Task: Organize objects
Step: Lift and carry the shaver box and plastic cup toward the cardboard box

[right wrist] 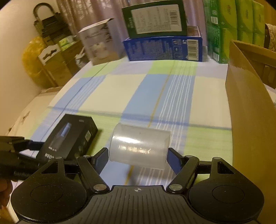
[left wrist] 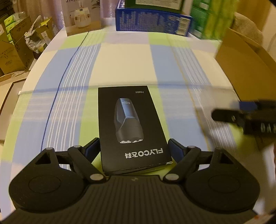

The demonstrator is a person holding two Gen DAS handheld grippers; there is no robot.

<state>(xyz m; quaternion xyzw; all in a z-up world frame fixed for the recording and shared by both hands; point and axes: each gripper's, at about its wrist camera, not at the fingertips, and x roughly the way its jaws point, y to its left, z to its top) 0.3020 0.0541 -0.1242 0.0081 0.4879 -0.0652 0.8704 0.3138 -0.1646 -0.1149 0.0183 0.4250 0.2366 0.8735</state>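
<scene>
Hand-held gripper (left wrist: 133,149) around FLYCO FS889 box (left wrist: 131,127)

A checked cloth (right wrist: 155,89) in pale yellow, blue and green covered the surface. Behind the cloth's far edge hung a pinkish curtain (right wrist: 72,10). Left of the cloth, cardboard cartons (left wrist: 12,56) were stacked on the floor, with a yellow bag (right wrist: 32,58) and a dark folded trolley (right wrist: 46,22) leaning near the curtain. A plain cream wall (right wrist: 15,34) rose left of the cartons. The light was warm and dim.
</scene>
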